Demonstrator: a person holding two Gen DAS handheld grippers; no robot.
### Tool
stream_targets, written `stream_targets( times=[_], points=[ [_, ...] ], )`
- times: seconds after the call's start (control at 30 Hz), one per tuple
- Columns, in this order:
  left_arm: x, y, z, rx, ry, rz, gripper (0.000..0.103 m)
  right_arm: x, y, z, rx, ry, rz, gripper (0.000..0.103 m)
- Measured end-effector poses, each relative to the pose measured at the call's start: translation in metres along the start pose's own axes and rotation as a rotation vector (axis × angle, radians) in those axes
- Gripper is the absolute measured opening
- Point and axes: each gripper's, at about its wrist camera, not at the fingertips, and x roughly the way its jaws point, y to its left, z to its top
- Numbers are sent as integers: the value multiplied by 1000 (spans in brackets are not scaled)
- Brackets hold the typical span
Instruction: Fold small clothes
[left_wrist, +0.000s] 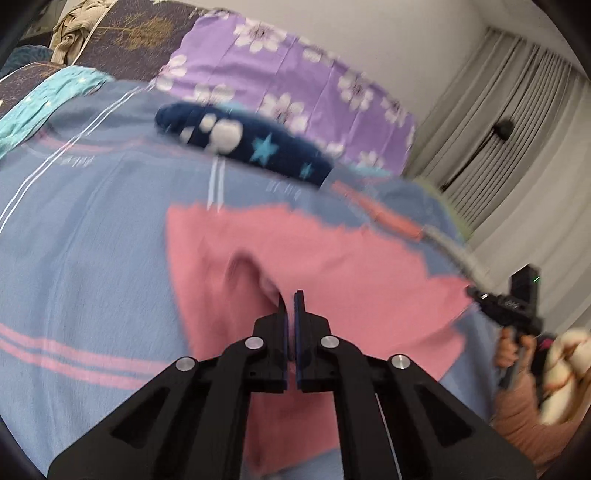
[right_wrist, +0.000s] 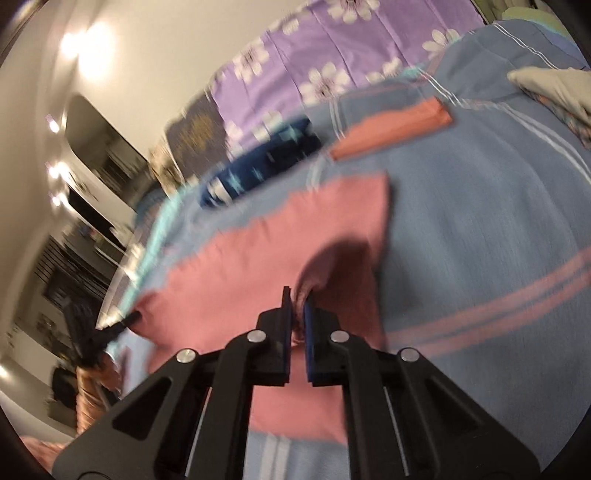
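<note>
A pink garment (left_wrist: 332, 266) lies spread on the blue striped bedsheet (left_wrist: 92, 240). My left gripper (left_wrist: 291, 298) is shut on a raised pinch of its fabric near the near-left part. In the right wrist view the same pink garment (right_wrist: 258, 258) shows, and my right gripper (right_wrist: 297, 295) is shut on a bunched fold of it at the right side. The right gripper (left_wrist: 509, 302) also appears at the right edge of the left wrist view, held by a hand. The left gripper (right_wrist: 110, 328) shows small at the garment's far left corner.
A navy garment with stars (left_wrist: 251, 144) lies behind the pink one, a folded salmon piece (right_wrist: 391, 129) beside it. A purple flowered cover (left_wrist: 295, 74) is farther back. A pale cloth (right_wrist: 554, 88) rests at the right. Grey curtains (left_wrist: 517, 129) hang beyond the bed.
</note>
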Motion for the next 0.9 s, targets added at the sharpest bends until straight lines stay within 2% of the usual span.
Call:
stream_targets(
  times=[0.07,0.13,0.17,0.2,0.23,0.27,0.3,0.4,0.5,0.63,0.67,0.7,0.73,0.77,0.8,0.87,0.9],
  points=[
    [4,-1,35,-17,-54,-3,2,8,1,30,17,-37,-21,5],
    [22,5,65,-20,-78,50,3,34,-6,64,37,-41,-83,7],
    [34,11,74,-26,-69,75,12,44,-12,72,52,-38,-118,14],
    [48,20,82,-49,-53,119,34,60,-19,82,80,-33,-190,22],
    [61,31,86,-80,-37,178,45,69,-24,84,95,-22,-228,36],
    [76,44,86,-110,-13,257,51,79,-31,85,106,-7,-255,37],
    [83,49,84,-111,6,280,53,79,-35,82,103,2,-246,37],
    [91,61,69,-89,40,264,62,82,-43,69,50,21,-238,38],
    [98,69,64,-72,65,268,62,85,-46,68,-1,28,-283,40],
    [110,73,68,-54,73,260,62,100,-41,79,-3,49,-262,44],
    [112,70,69,-37,69,266,53,106,-39,81,-21,62,-270,45],
    [115,68,70,-18,67,269,21,114,-37,82,-41,72,-298,45],
    [118,66,72,-6,72,277,7,119,-36,82,-54,79,-323,43],
    [117,65,71,-8,68,290,5,124,-35,82,-67,87,-340,39],
    [114,64,71,-12,62,303,6,126,-32,80,-80,98,-336,29],
    [106,59,69,5,42,352,10,116,-32,76,-74,81,-318,28],
    [100,53,67,35,25,415,13,107,-34,74,-72,69,-325,34]
  ],
)
